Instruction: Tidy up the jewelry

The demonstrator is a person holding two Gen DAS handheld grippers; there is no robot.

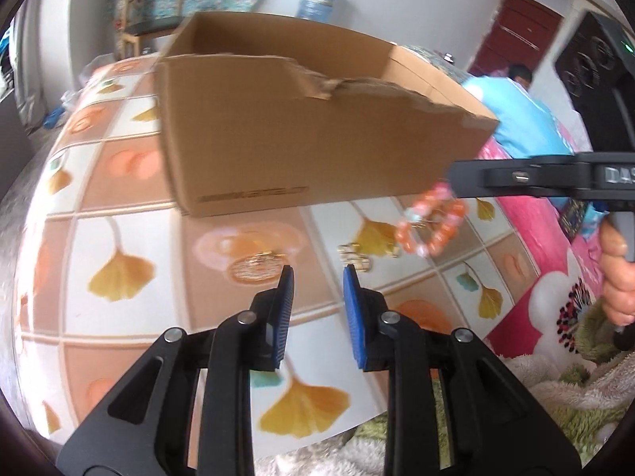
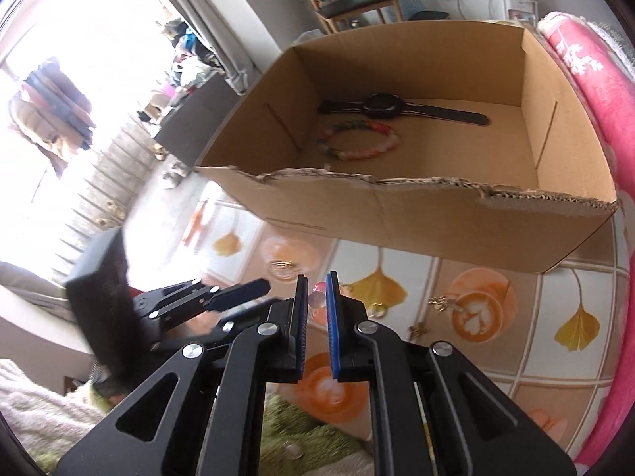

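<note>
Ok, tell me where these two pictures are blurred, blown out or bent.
Left wrist view: the cardboard box and the orange bead bracelet hanging from the right gripper are smeared by motion; the checked cloth bulges with fisheye. Right wrist view: the window is blown out white; the watch inside the box stays fairly sharp.

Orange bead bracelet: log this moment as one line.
right gripper: shut on orange bead bracelet, off the mat | left gripper: open, holding nothing | cardboard box: holds black watch, pastel bracelet

Wooden chair (image 2: 359, 2), pink floral blanket (image 1: 551, 289), leaf-patterned tablecloth (image 1: 119, 238).
</note>
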